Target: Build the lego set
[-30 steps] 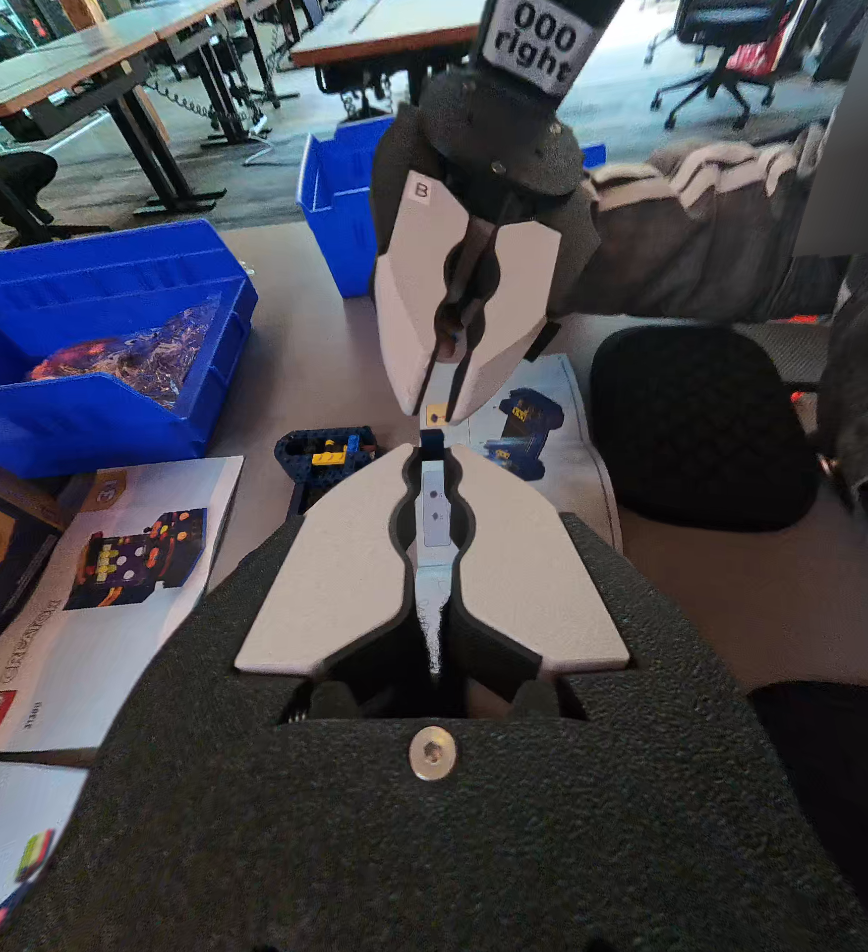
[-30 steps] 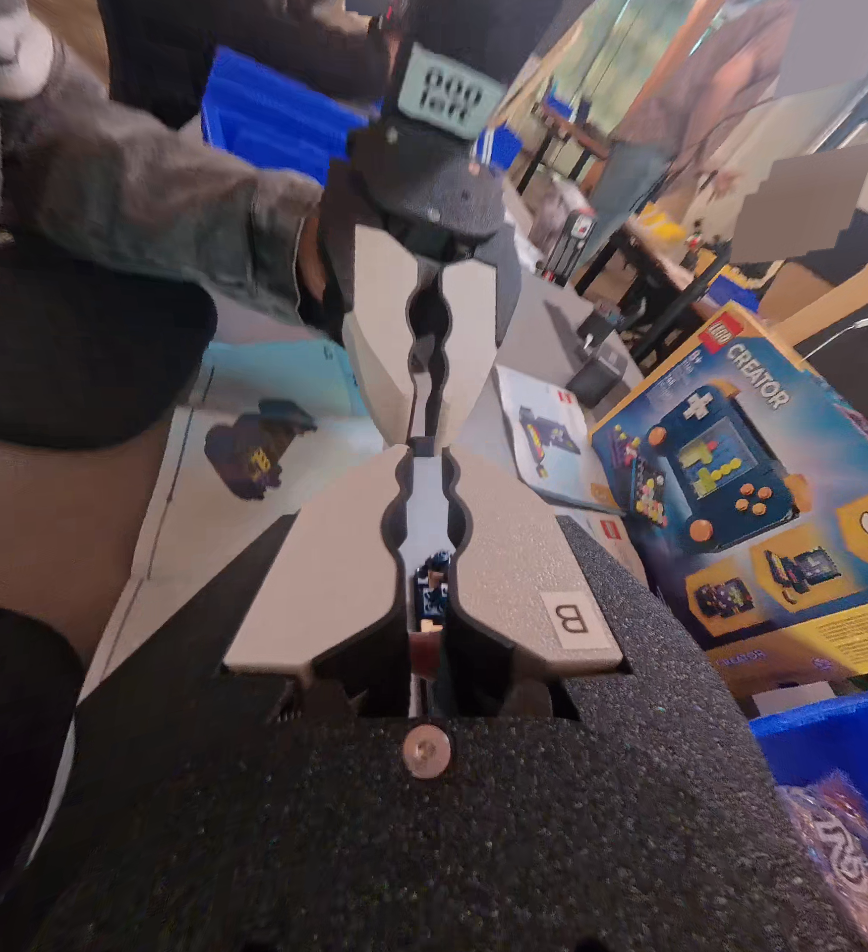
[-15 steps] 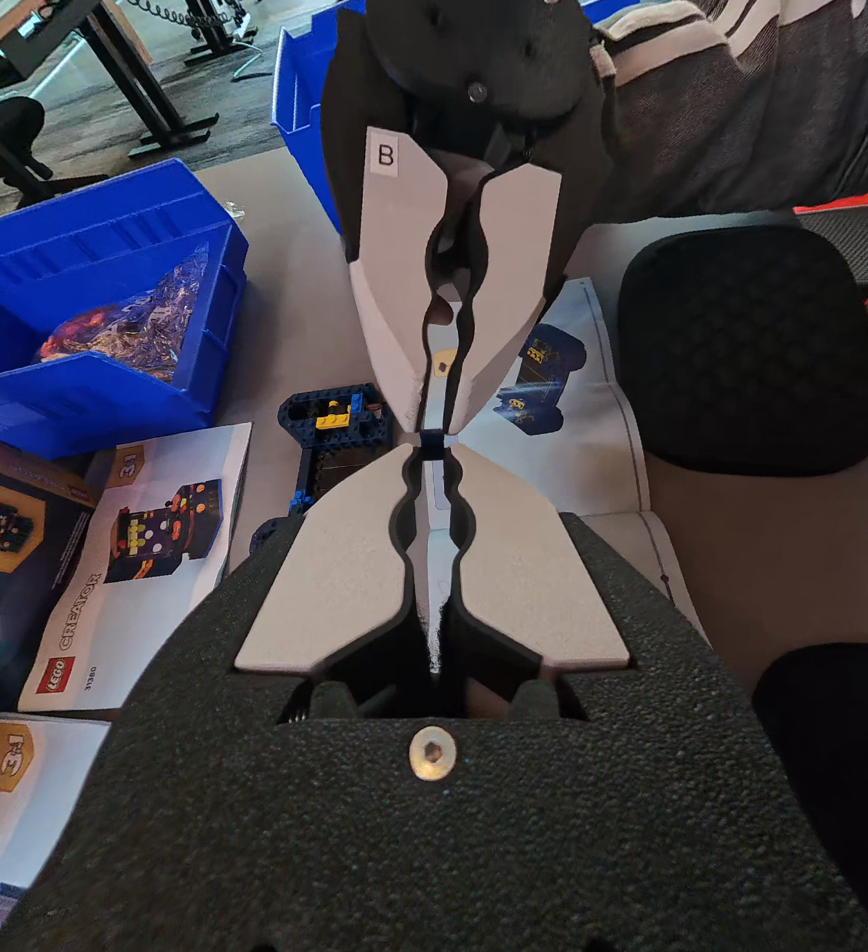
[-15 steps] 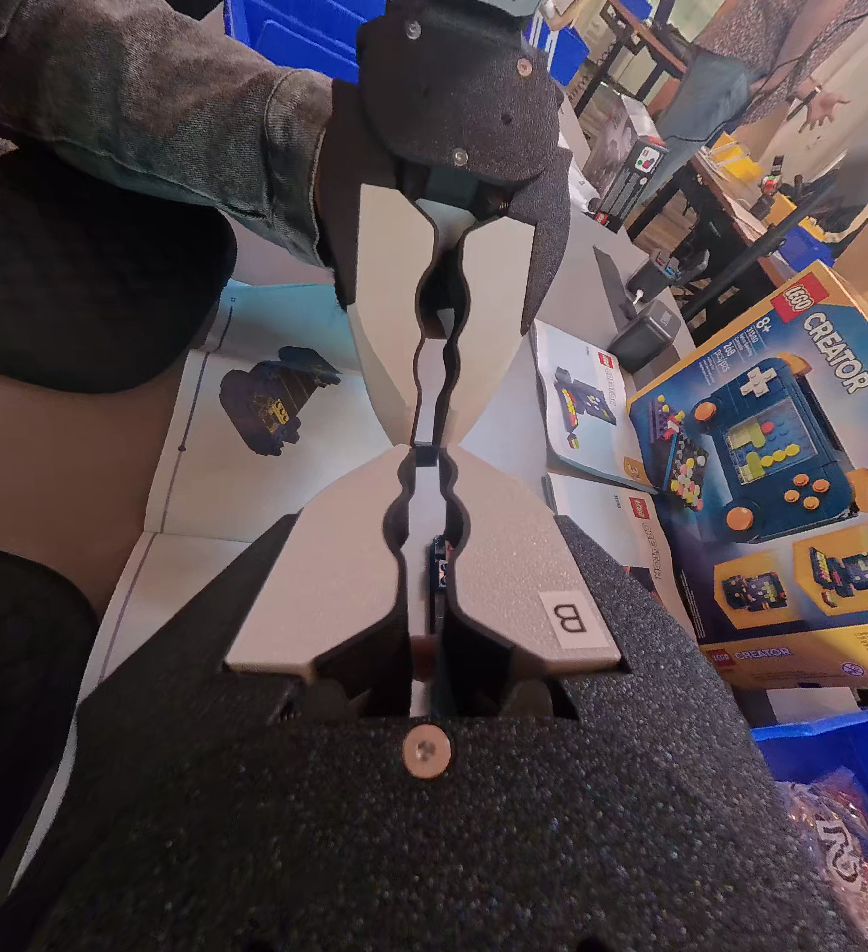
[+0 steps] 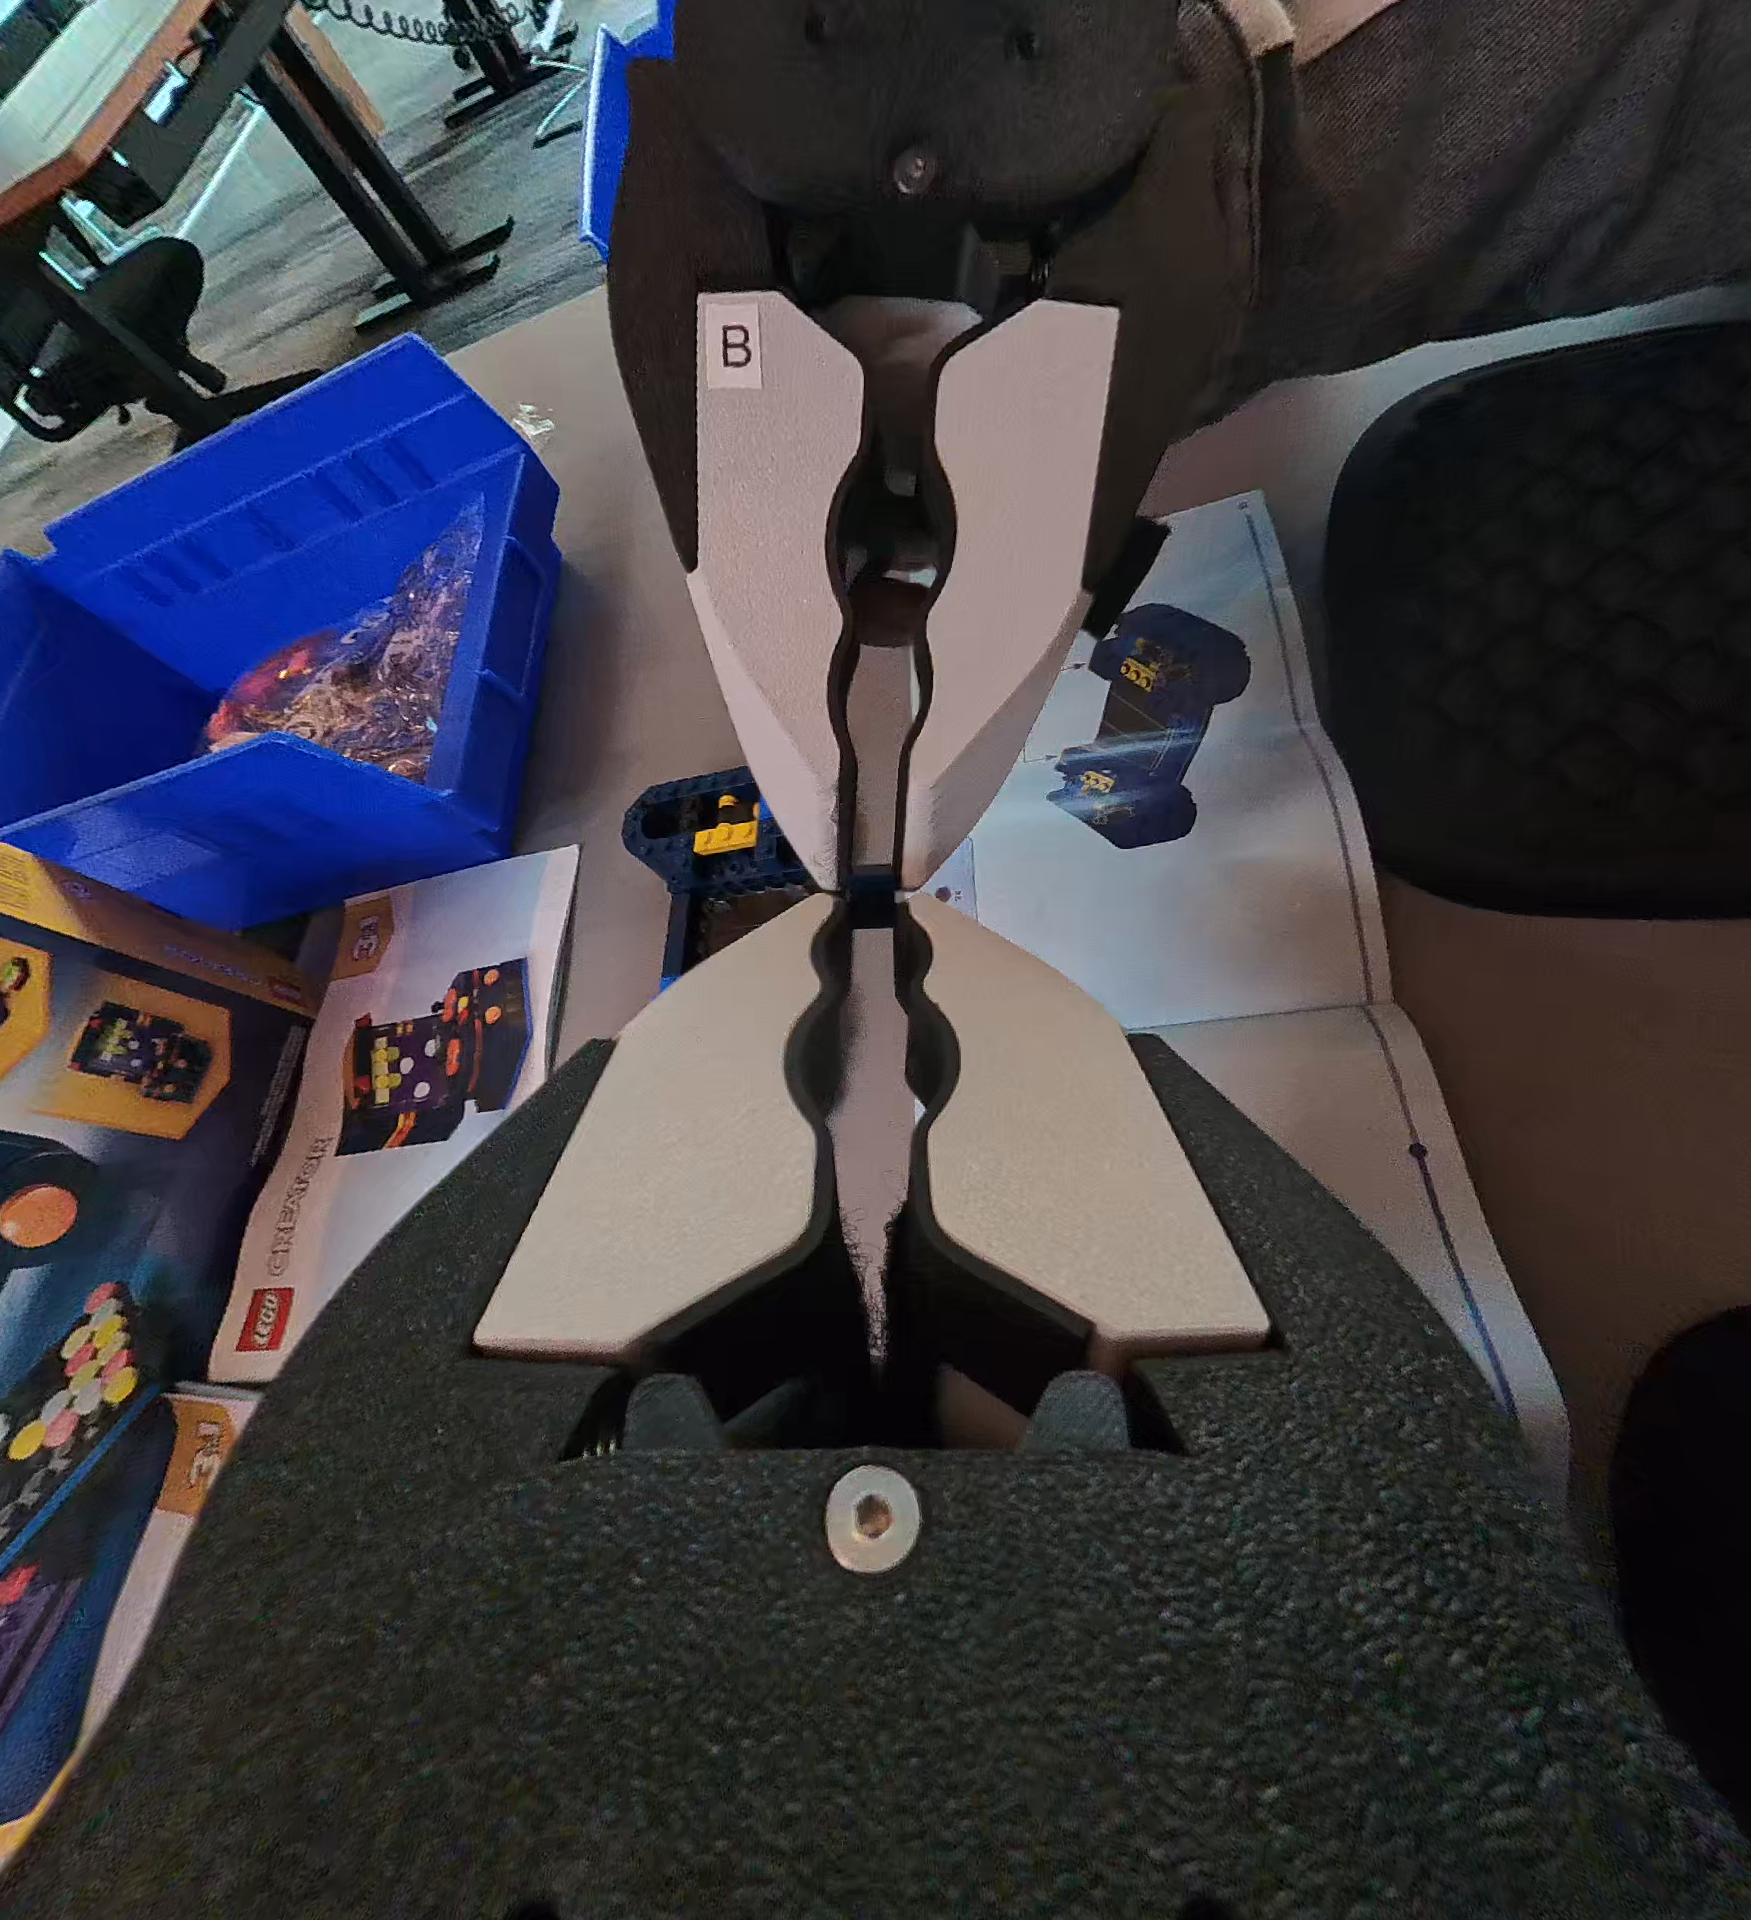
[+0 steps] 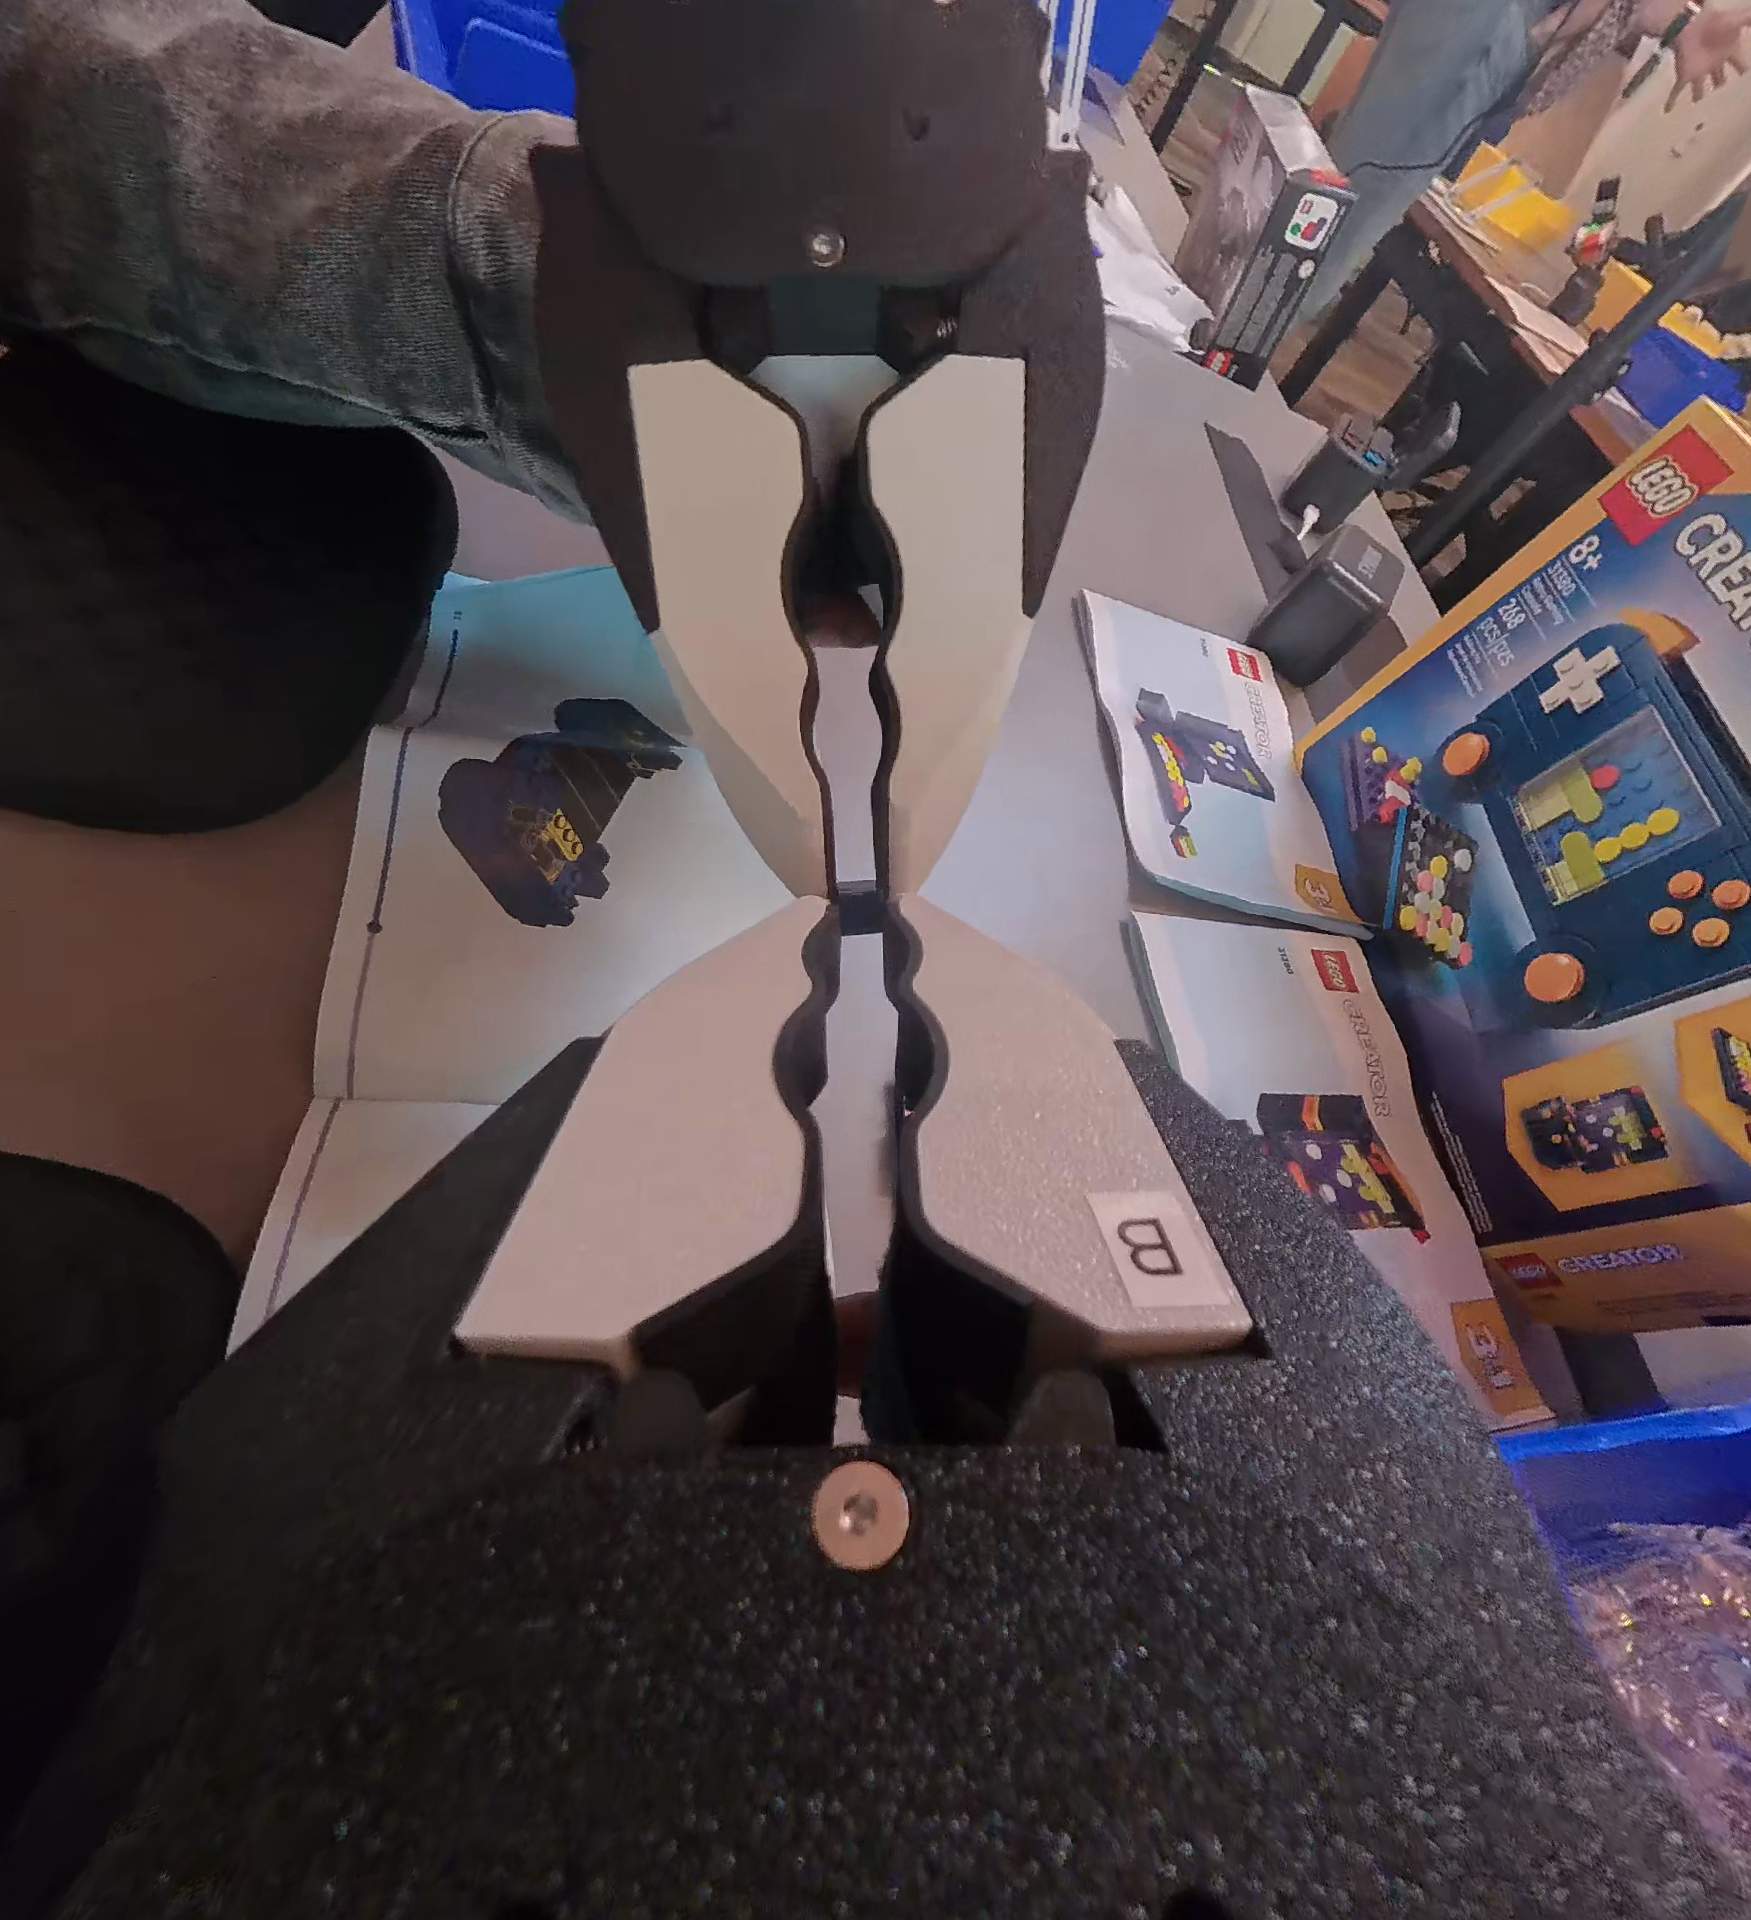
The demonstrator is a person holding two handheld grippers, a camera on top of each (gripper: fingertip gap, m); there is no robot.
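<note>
Brick, small, dark blue: pinched by left gripper; right gripper, newly closed in tip-to-tip, now clamps its far end. Aloft over tabletop, at manual edge.

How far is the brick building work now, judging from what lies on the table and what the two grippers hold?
Done: a partly built dark blue brick frame with a yellow piece lies on the table.
In hand: the left gripper and right gripper meet tip to tip, both pinching one small dark blue brick.
Left: the bagged pieces sit in the blue bin; the open instruction booklet shows a fuller model.
</note>
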